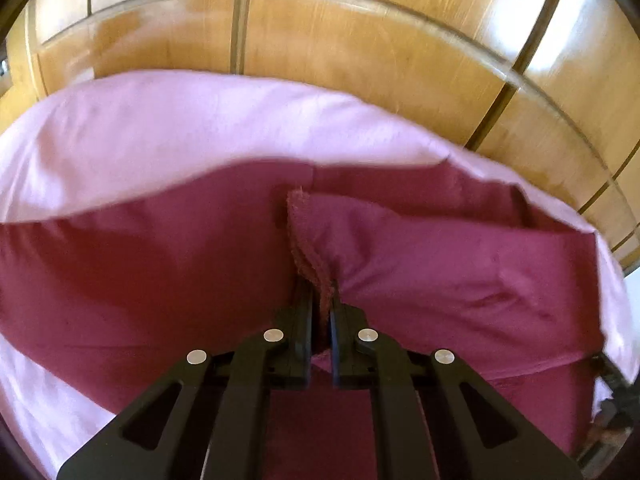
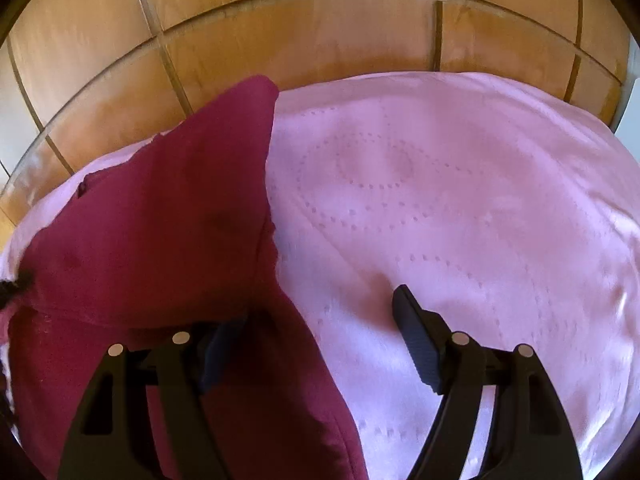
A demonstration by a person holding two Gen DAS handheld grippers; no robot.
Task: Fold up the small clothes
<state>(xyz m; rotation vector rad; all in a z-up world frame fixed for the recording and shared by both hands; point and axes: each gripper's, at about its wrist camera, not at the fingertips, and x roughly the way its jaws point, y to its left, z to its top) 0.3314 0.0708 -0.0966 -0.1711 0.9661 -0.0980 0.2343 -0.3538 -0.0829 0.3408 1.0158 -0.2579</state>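
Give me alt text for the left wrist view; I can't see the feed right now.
The left claw is shut on a raised hemmed edge of the maroon garment, seen from just behind its black fingers. The garment lies spread over a pink cloth covering the surface, with wooden cabinet doors behind.

Hidden and cut-off parts

The maroon garment is running off the left and bottom edges of the left wrist view, and its far edge is blurring against the pink sheet. In the right wrist view the garment is covering the left finger of the right tool; a dark object at the left edge is staying too cropped to identify
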